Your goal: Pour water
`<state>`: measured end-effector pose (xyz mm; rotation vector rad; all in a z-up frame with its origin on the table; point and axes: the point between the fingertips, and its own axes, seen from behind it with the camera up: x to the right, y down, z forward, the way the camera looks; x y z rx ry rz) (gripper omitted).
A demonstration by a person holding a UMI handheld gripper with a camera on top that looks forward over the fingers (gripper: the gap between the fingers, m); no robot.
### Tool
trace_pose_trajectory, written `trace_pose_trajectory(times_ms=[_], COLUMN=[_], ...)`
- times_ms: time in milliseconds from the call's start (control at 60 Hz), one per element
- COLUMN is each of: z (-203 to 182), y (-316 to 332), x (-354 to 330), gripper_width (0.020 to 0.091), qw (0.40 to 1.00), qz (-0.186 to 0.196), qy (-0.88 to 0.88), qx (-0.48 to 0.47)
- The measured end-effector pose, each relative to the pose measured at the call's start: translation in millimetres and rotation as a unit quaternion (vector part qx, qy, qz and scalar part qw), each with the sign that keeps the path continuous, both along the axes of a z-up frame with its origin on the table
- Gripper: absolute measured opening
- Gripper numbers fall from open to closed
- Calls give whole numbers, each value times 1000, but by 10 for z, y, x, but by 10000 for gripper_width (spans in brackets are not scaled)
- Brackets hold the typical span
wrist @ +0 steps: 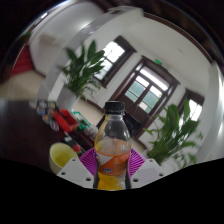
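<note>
A clear plastic bottle [113, 148] with a black cap, an orange label and orange liquid in its lower part stands upright between my fingers. My gripper [113, 165] is shut on it: the magenta pads [89, 161] press against both of its sides. The view is tilted and the bottle appears lifted off any surface. A yellow cup [62, 155] sits just to the left of the fingers, lower down.
Behind the bottle, a dark table [25, 125] bears red and mixed small items [70, 122]. Green potted plants [82, 68] stand left and right [175, 130]. Dark-framed windows and a door [148, 88] line the far white wall.
</note>
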<state>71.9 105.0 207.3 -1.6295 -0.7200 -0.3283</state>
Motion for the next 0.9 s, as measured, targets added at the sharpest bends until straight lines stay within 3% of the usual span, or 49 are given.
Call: trace_pose_trajectory(times_ms=[250,483,517,533,700,750,900], z=[-253,-677,-740,-699,-688,-690,-694], y=[161,295,305,292,243,222,214], x=[198,333,332,330,379,387,376], gripper_width=[361,361,411,362,363,373,509], qw=[968,954,954,953,954,953,954], qz=[-4,-10,-12,-7,-9,-13,-18], qy=[249,296,295,301,300,301,298], qx=[-38,-51,-47,-32,-15,-15,-21])
